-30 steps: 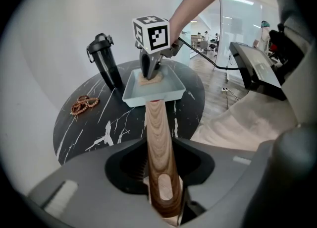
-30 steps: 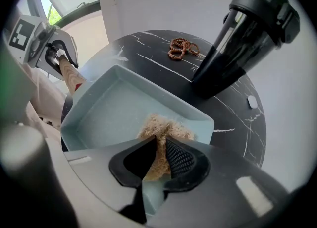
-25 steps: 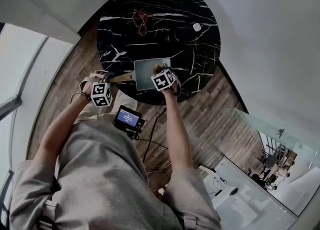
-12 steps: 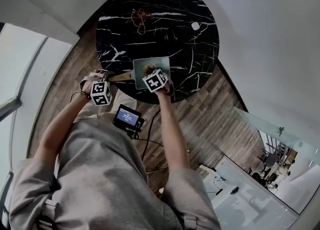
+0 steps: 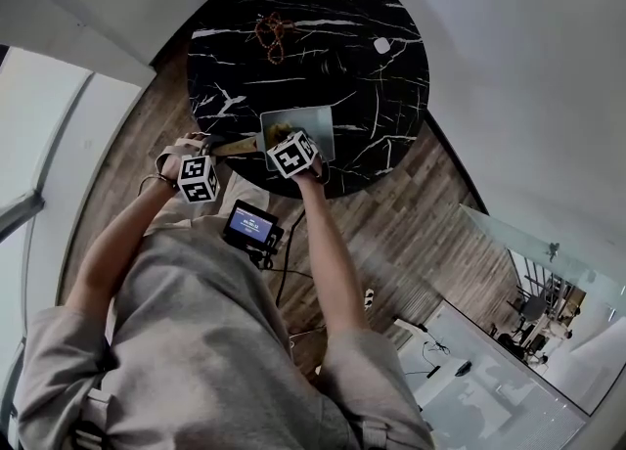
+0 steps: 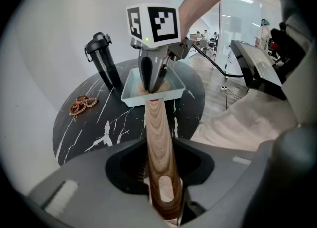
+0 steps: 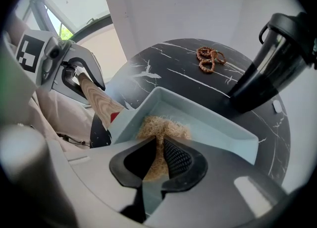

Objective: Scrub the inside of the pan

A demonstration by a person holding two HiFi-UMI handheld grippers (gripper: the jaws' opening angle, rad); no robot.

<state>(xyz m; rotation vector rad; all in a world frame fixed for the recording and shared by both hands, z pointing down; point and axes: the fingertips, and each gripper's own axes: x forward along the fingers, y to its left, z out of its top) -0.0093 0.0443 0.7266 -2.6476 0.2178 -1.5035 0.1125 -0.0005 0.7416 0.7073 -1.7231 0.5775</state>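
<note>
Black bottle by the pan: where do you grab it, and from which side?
Grip the black bottle around the middle of its body, coming in level from the side away from the pan. It stands upright and slim, so jaws would likely span it, and the pan crowds the other side.

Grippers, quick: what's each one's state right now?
Left gripper: shut on the handle.
Right gripper: shut on the scrubber, inside the pan.
</note>
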